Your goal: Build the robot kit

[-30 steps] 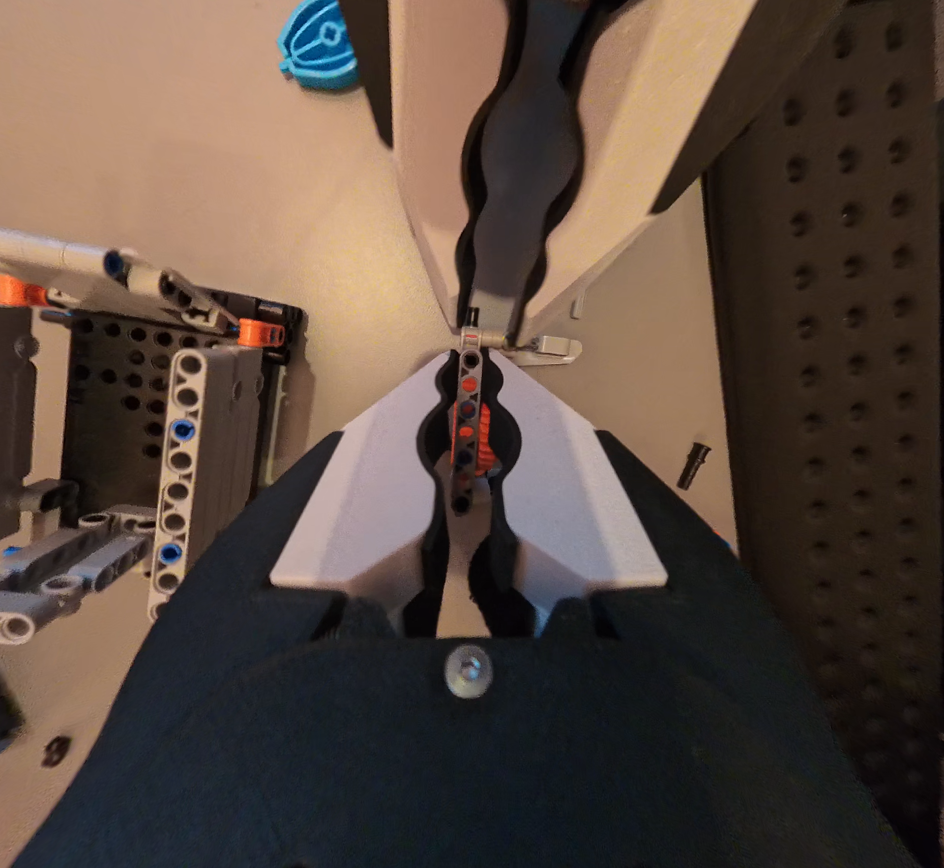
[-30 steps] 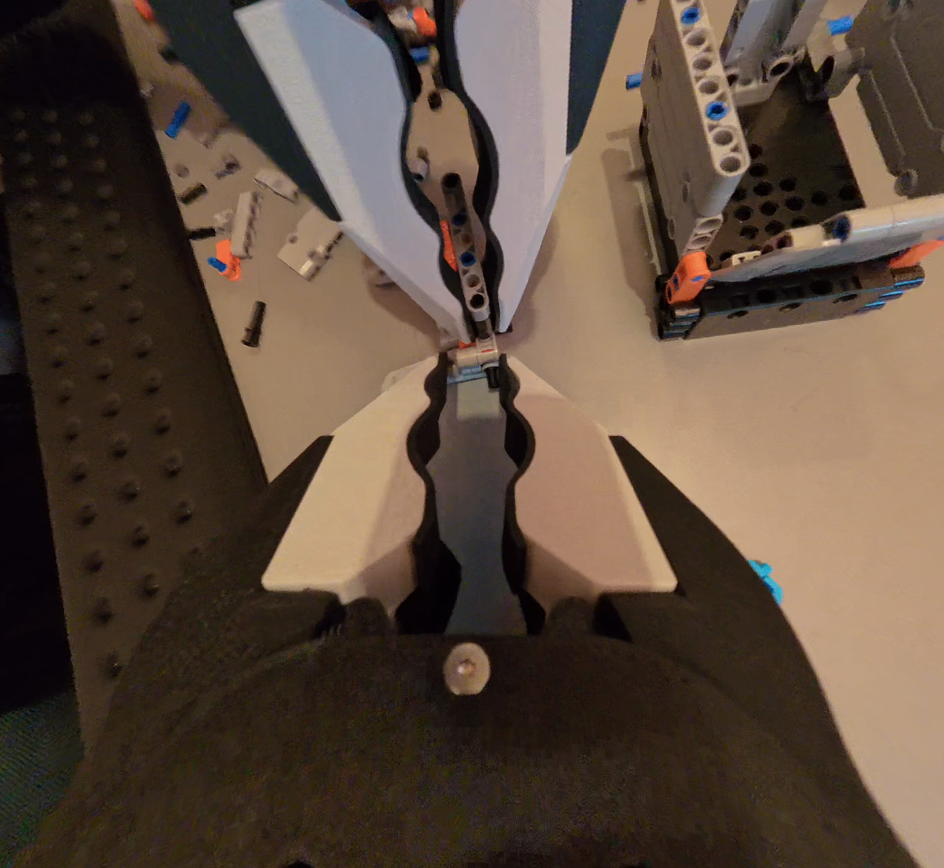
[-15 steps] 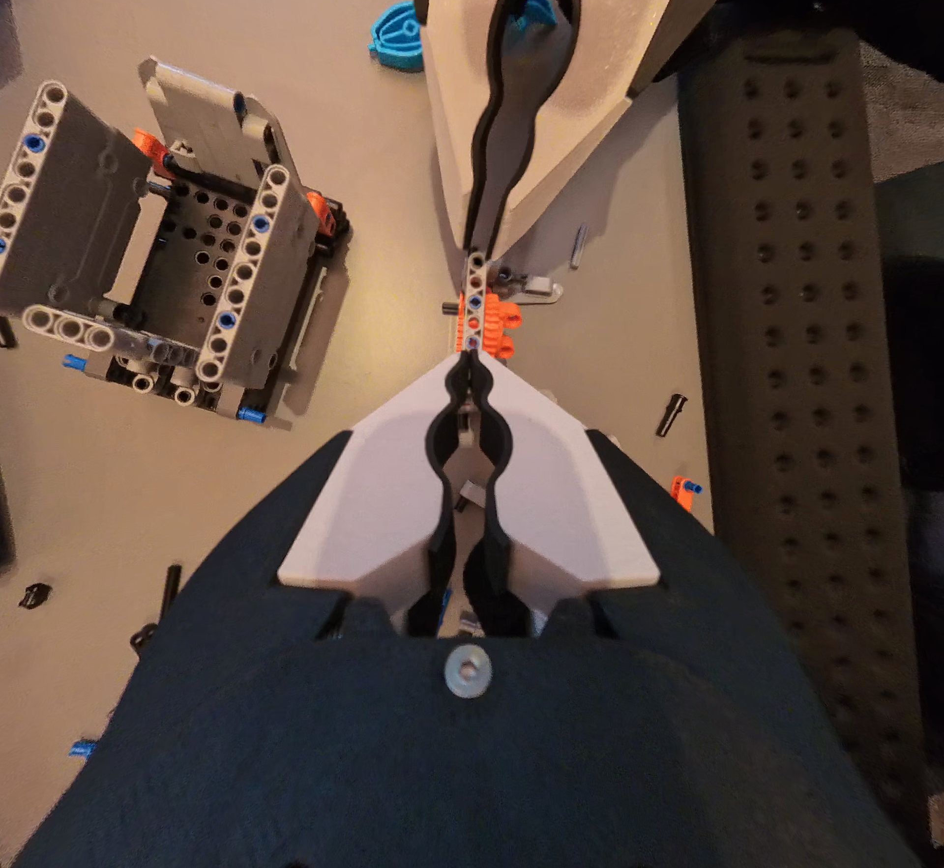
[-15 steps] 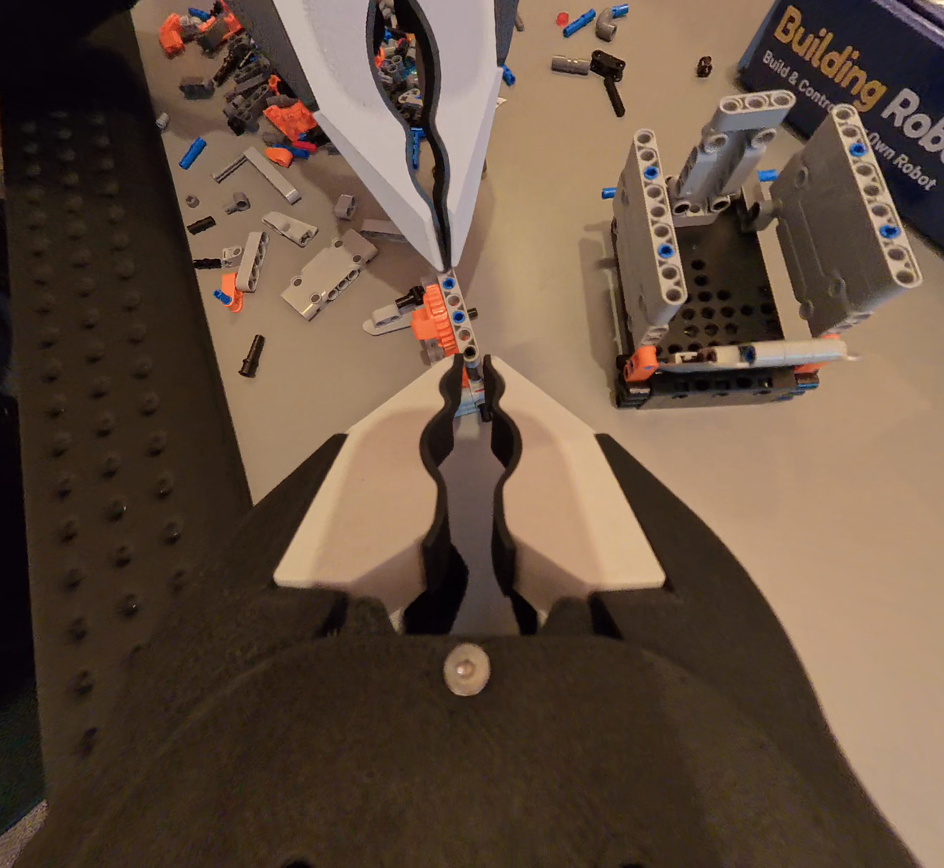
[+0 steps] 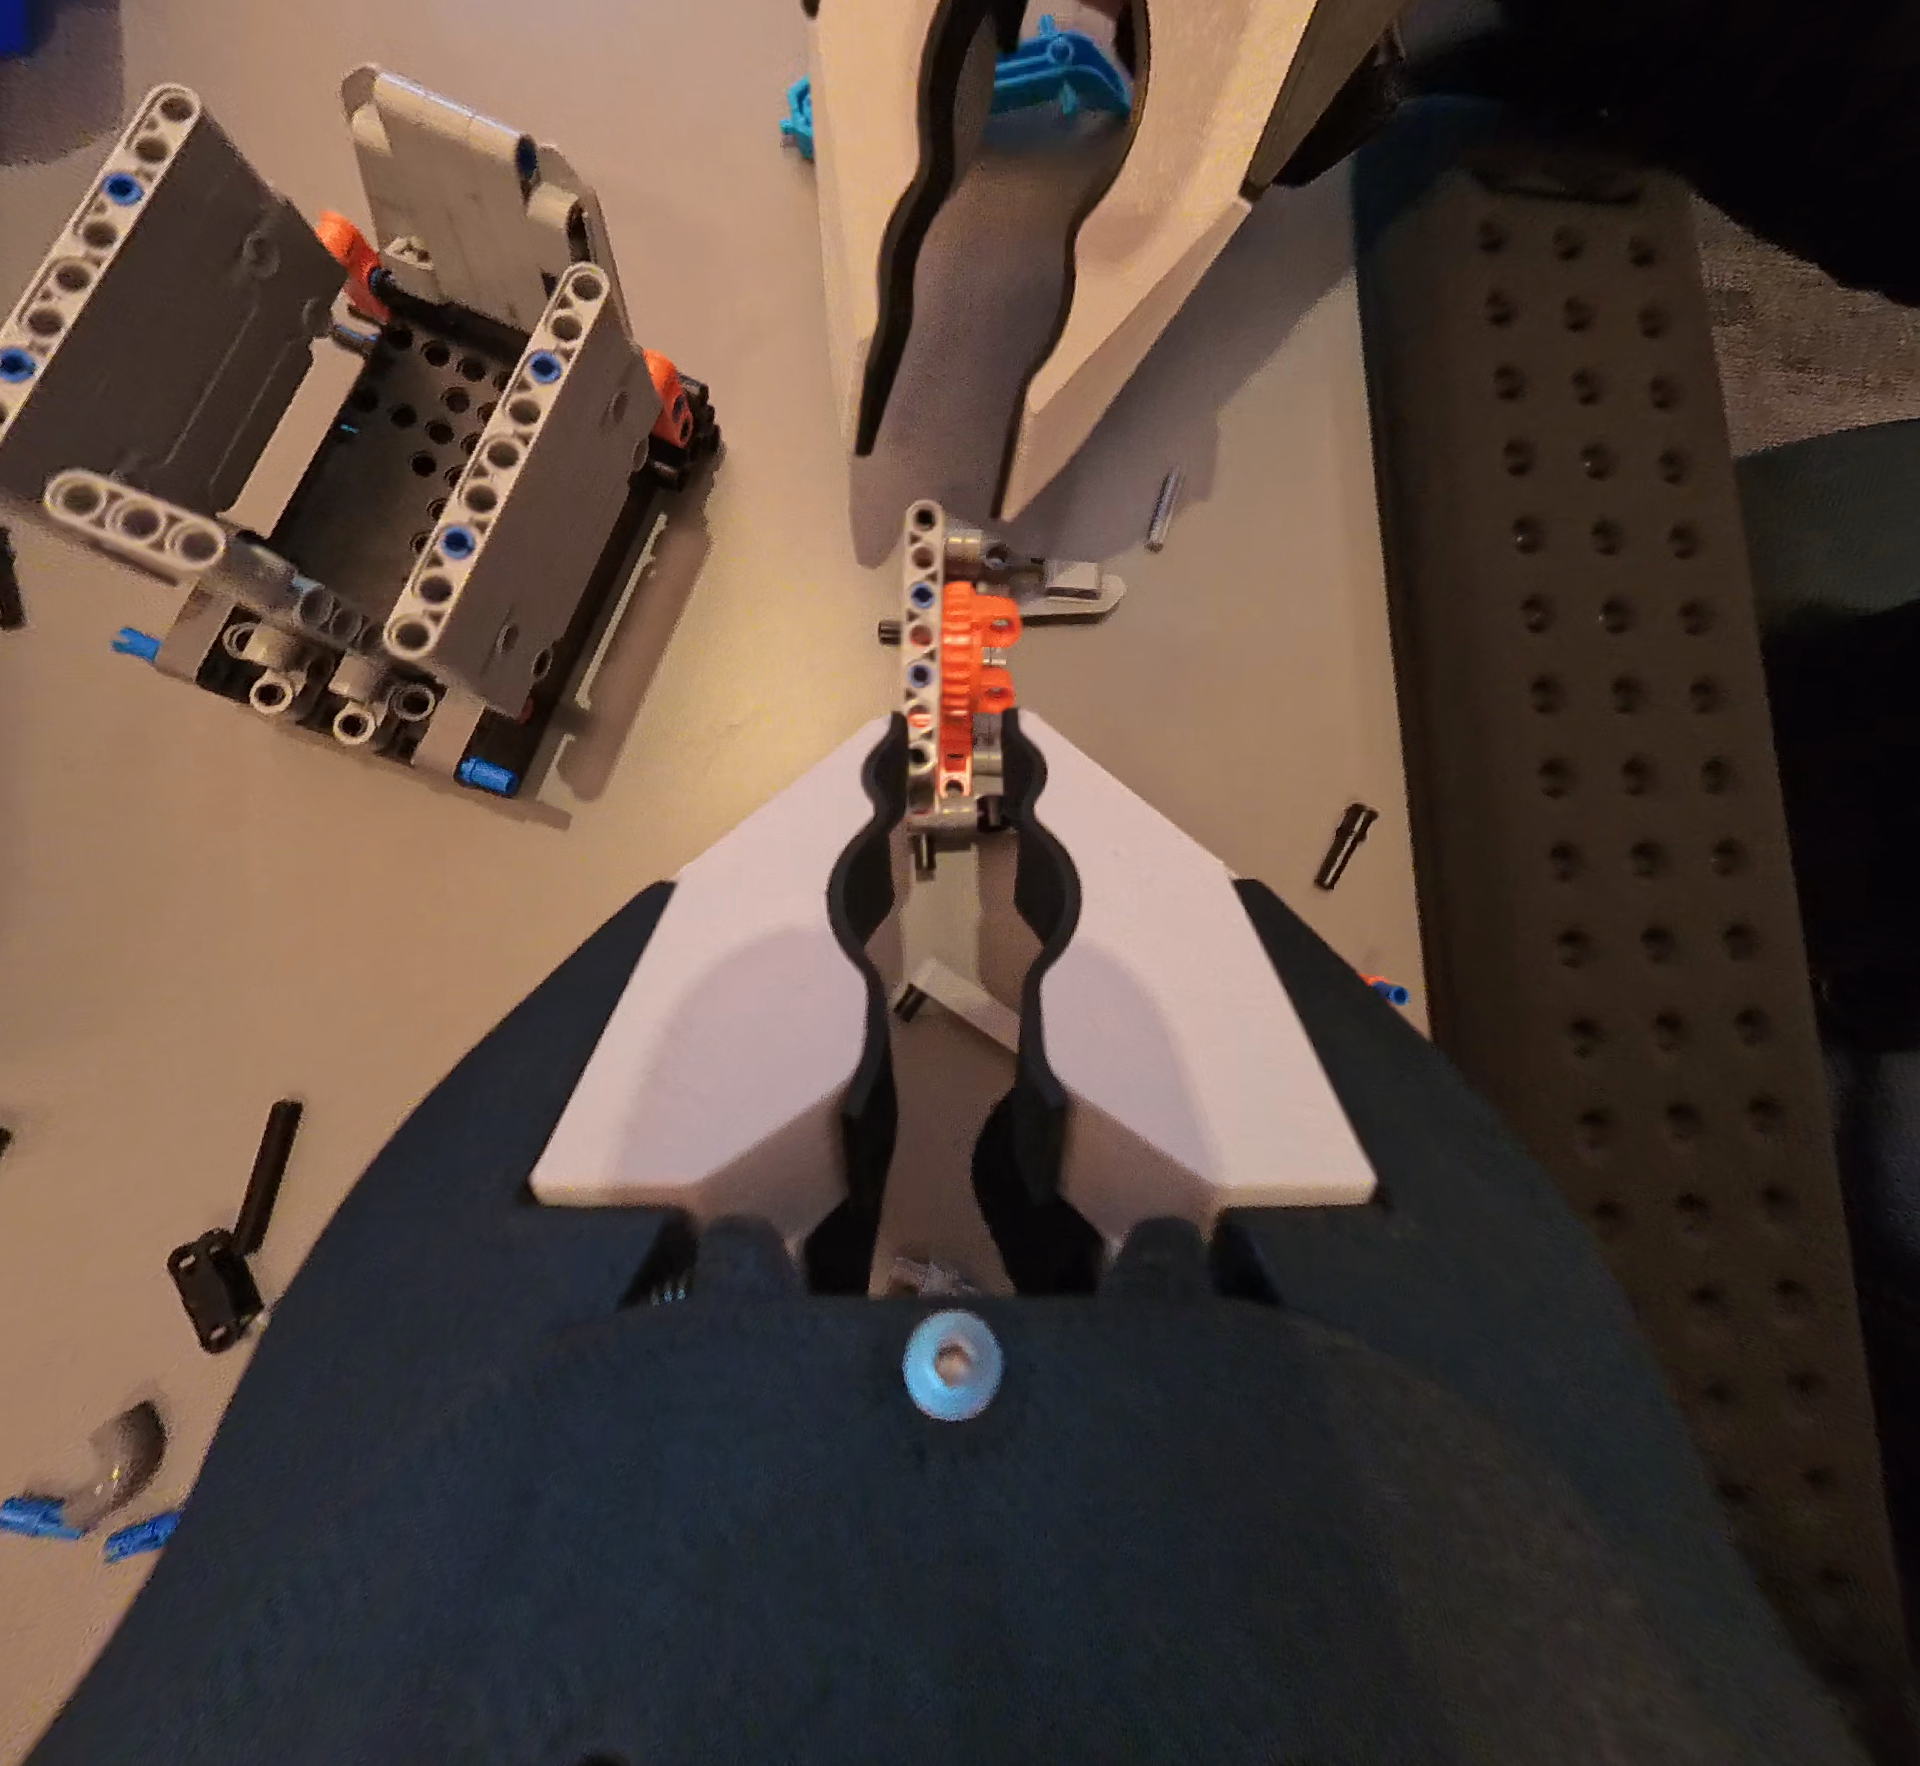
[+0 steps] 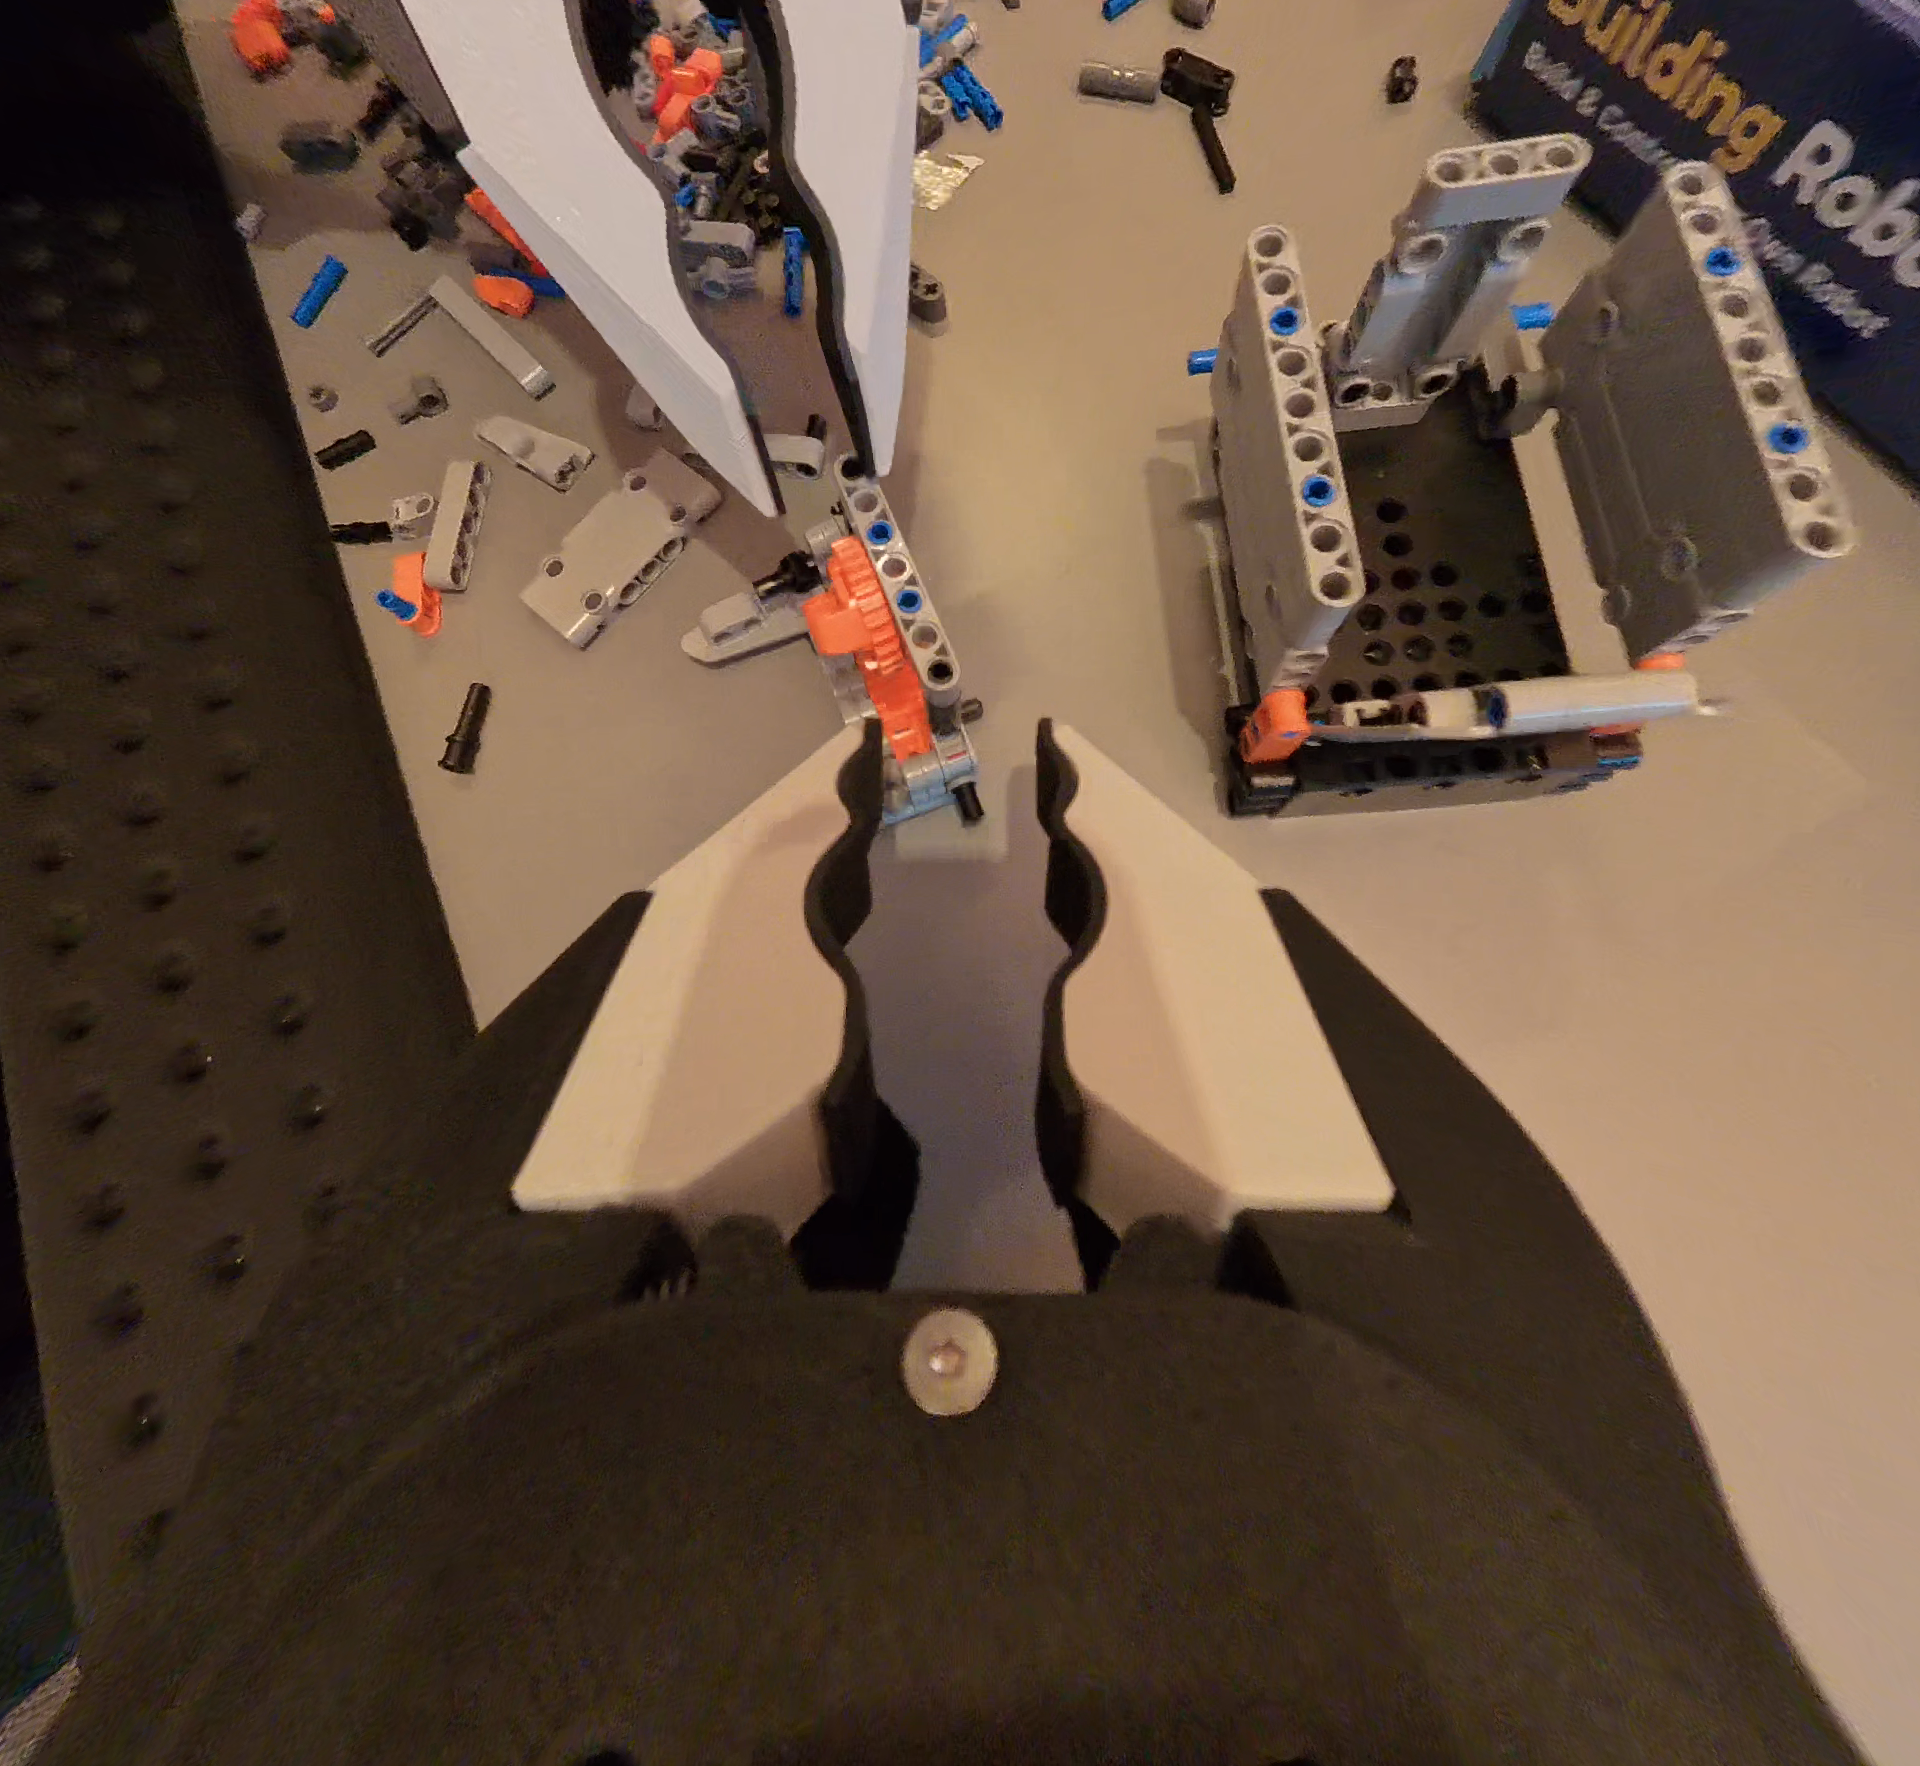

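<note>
A small assembly (image 5: 940,636), a grey holed beam with an orange gear and blue pins, sits low over the grey table between my two grippers. My left gripper (image 5: 953,727) has its jaws parted around the assembly's near end. I cannot tell whether its pads touch it. My right gripper (image 6: 951,729) is open, and the assembly's (image 6: 883,615) other end sits just inside its tips, close to the left finger. In the right wrist view the left gripper (image 6: 828,490) comes down from the top. In the left wrist view the right gripper (image 5: 935,480) does the same.
A boxy grey and black frame build (image 5: 416,490) (image 6: 1455,573) stands beside the grippers. A black perforated strip (image 5: 1610,781) (image 6: 156,677) edges the table. Loose parts (image 6: 707,106) lie scattered behind the left gripper. A dark blue box (image 6: 1714,85) stands at the far right. A black pin (image 6: 462,729) lies nearby. Across from one pair of fingers to the other is roughly 5 centimeters.
Both grippers were shut on opposite ends of the assembly. Both have now opened and drawn back a little. More of the table and the frame build shows.
</note>
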A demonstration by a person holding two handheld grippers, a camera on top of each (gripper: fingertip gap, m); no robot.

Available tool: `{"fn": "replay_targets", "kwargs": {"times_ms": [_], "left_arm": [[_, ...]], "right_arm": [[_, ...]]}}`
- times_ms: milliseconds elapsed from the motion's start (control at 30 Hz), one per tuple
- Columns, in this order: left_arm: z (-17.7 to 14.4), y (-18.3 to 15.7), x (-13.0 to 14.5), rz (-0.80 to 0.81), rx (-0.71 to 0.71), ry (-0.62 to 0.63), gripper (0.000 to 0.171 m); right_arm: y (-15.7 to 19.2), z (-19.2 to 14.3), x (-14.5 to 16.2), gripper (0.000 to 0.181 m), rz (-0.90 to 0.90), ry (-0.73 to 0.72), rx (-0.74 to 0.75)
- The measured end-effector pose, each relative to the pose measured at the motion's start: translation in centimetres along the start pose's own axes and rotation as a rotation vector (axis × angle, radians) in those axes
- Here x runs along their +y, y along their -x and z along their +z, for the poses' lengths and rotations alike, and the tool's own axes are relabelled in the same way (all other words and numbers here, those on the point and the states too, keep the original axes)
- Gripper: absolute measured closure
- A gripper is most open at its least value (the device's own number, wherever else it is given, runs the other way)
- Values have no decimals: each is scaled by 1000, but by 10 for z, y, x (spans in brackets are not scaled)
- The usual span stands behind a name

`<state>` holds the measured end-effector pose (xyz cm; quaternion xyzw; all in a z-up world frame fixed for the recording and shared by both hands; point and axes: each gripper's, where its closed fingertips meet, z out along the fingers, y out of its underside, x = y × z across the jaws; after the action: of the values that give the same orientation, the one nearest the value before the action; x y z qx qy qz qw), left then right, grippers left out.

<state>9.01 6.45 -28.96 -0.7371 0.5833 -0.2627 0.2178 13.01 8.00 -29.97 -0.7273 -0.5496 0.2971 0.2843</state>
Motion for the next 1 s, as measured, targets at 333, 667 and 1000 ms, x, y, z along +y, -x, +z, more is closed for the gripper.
{"fn": "replay_targets", "kwargs": {"times_ms": [333, 667, 1000], "left_arm": [[-8, 6, 17, -18, -65, -30, 145], [-64, -19, -12, -285, 303, -465, 119], [-75, -39, -27, -138, 232, -583, 148]], "right_arm": [[7, 12, -17, 176, -192, -12, 88], [45, -42, -80, 176, -728, -199, 557], [68, -56, -112, 175, -829, -330, 648]]}}
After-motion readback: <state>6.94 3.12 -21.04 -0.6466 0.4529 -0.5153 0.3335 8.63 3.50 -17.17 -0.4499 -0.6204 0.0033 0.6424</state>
